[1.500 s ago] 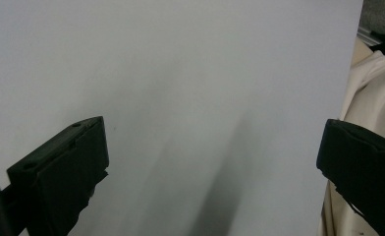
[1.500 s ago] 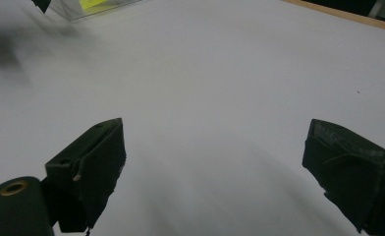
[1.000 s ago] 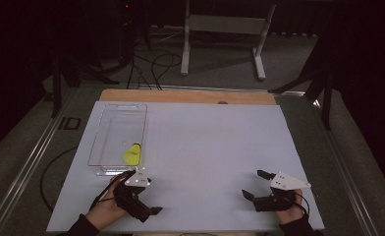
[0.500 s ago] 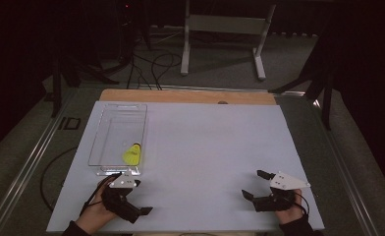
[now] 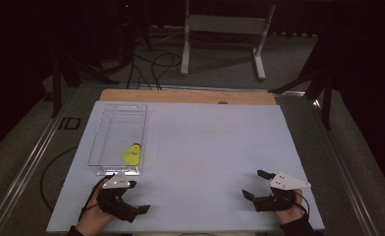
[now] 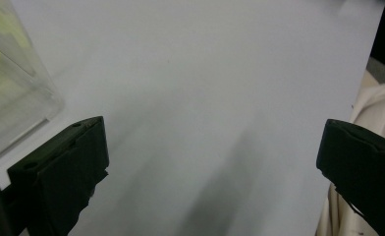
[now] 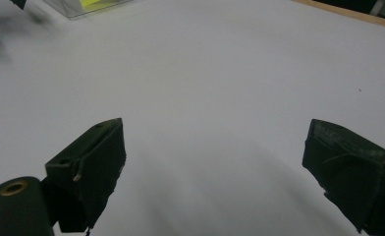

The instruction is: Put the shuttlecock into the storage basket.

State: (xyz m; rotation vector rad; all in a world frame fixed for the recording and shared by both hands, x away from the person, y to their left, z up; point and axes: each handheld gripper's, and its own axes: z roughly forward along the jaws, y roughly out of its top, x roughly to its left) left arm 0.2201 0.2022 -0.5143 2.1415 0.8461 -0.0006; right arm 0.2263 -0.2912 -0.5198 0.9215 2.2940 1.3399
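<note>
The white table (image 5: 205,162) was mostly bare. The clear bin (image 5: 118,138) sat far-left with the yellow shuttlecock (image 5: 132,154) inside at its near end. It's probably featherlight and crushable, so I'd grab the cork tip. Left gripper (image 5: 137,200) and right gripper (image 5: 253,184) were both spread wide, holding nothing. The left gripper view caught the bin's corner up close.

White sheet (image 5: 210,162) over wooden table (image 5: 180,96); metal stand (image 5: 225,29), cables (image 5: 153,66) on floor behind.
</note>
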